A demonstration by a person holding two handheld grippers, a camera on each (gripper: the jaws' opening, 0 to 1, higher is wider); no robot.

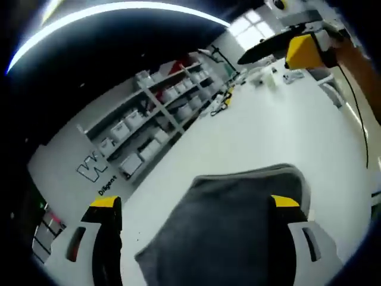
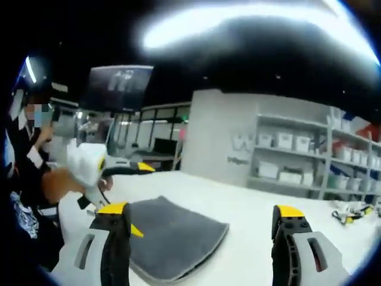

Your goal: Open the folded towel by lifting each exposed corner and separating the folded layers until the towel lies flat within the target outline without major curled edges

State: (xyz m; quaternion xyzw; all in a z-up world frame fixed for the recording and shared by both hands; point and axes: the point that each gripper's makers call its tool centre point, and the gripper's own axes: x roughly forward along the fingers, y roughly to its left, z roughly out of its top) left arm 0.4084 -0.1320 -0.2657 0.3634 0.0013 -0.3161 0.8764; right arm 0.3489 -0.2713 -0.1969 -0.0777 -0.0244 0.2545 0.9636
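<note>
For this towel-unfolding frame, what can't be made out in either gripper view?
- Left gripper view: the gray towel's near edge and corners, cut off by the bottom edge and partly behind the left tool.
- Either view: any target outline on the white table; none is discernible.
- Right gripper view: the towel's layer count, blurred; its left corner sits behind the right tool's jaw.

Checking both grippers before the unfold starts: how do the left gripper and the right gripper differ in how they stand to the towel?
The left gripper has the grey towel lying between its open jaws; the right gripper has the towel beside its left jaw, with bare white table ahead. The towel looks close and large in the left gripper view, farther off in the right. Both are open, yellow-tipped, holding nothing.
</note>
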